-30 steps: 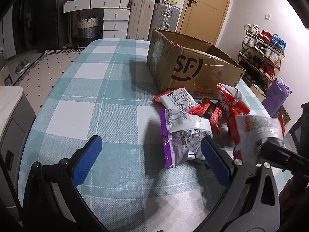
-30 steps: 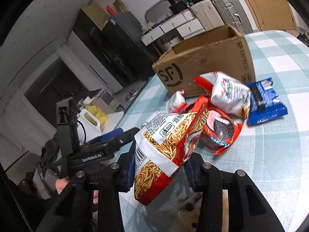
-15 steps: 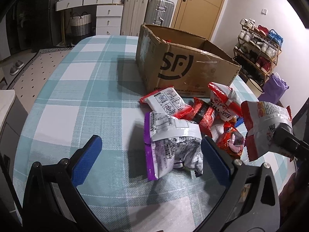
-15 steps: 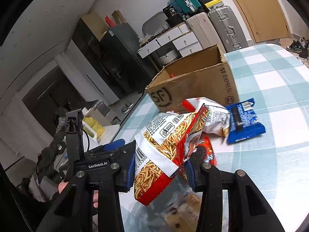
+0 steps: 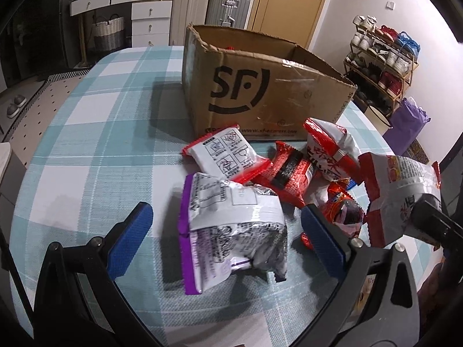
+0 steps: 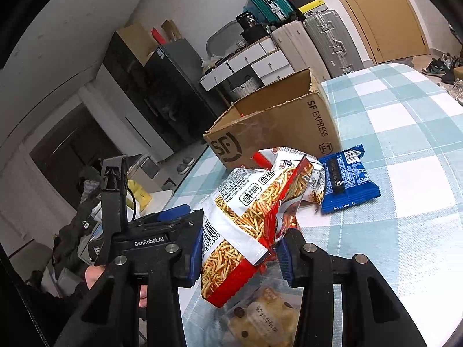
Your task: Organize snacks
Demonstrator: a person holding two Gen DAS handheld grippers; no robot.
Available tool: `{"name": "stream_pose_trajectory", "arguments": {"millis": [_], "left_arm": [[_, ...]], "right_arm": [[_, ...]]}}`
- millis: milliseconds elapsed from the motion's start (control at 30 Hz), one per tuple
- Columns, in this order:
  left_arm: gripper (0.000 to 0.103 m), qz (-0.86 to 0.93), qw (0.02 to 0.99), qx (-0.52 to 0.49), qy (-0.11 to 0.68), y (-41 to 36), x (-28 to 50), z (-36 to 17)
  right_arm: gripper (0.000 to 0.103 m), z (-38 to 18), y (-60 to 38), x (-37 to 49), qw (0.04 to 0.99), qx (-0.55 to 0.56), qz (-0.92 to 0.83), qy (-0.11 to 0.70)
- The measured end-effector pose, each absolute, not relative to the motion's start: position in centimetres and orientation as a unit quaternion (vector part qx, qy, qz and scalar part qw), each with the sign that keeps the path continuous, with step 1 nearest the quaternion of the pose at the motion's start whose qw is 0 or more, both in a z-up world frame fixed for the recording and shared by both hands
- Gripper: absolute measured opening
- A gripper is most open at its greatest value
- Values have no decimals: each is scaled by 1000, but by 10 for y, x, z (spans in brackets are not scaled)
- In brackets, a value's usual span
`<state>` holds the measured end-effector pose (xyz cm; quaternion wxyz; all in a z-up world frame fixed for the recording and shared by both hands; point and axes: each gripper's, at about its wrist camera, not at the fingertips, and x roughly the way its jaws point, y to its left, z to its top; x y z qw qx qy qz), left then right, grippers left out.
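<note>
Snacks: packets heaped on the checked tablecloth (image 5: 95, 133), just beside the SF cardboard box (image 5: 260, 86).
Right gripper (image 6: 240, 256): pinching a noodle-stick bag (image 6: 254, 211), lifted clear.
Left gripper (image 5: 228, 240): fingers spread around a purple-edged packet (image 5: 231, 234), not pressing.

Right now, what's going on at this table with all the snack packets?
A person with a handheld gripper in each hand is sorting snacks on a teal-checked tablecloth. The right gripper has its jaws shut on a red-and-white bag of fried snack sticks, held off the table. The left gripper is open, its jaws on either side of a purple-and-silver packet lying flat. More packets lie loose before the open brown SF cardboard box.
</note>
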<state>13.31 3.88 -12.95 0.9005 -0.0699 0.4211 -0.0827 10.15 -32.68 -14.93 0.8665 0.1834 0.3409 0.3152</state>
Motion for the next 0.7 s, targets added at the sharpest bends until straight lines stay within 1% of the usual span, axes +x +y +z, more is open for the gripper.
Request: {"name": "stream_pose_trajectory", "arguments": {"millis": [333,367,400,433,467,533,567,633,700], "left_arm": [[102,-70,897,-76,431,35,145,-141],[101,-71,896,-81,431,37,146,-143],[99,-75,893,-91,435,39,148,-144],[93,-78,890,-101,438,41,149,-146],[85,-83,887,-109,441,44,150,-148],[78,-89,885,-112,444,46,151,-150],[65,-94,886,-112,441,46,151,-150],[51,-106,882,-113,445,45,151,-152],[49,-110,886,-103,438,43,149,-151]], "right_arm": [[43,-151,-334,98,868,186,313,337],[43,-151,-334,98,868,188,313,337],[43,-151,-334,98,868,188,313,337],[43,-151,-335,97,868,188,314,337],[43,-151,-335,98,868,188,313,337],[43,-151,-335,98,868,189,313,337],[43,-151,-335,98,868,189,312,337],[43,-152,-335,97,868,190,312,337],[43,-152,-335,97,868,189,312,337]]}}
